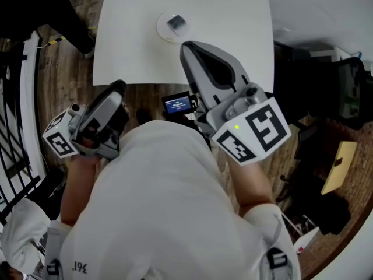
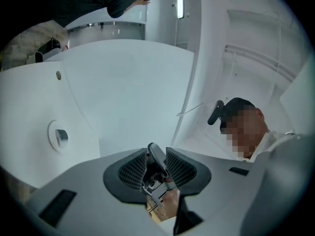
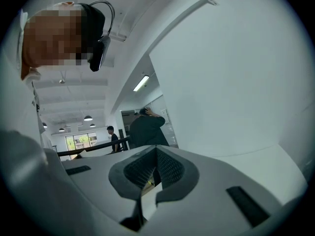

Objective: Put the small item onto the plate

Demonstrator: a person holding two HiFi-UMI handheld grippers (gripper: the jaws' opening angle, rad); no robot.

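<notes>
From where I stand, the left gripper (image 1: 119, 88) is held low by the person's side. Its jaws are a little apart with nothing in them, and the gap shows only the right gripper (image 1: 187, 46) farther off. Ahead of the left gripper and off to its right, on the white table (image 1: 233, 34), sits the plate (image 1: 161, 29) with the small item (image 1: 176, 22) lying flat on it. The item looks nearly square, its edges askew to the table's. I can't make out a long axis or which way it points. The right gripper's jaws are pressed together, empty. The plate lies just ahead of its tip, slightly left, not touching.
</notes>
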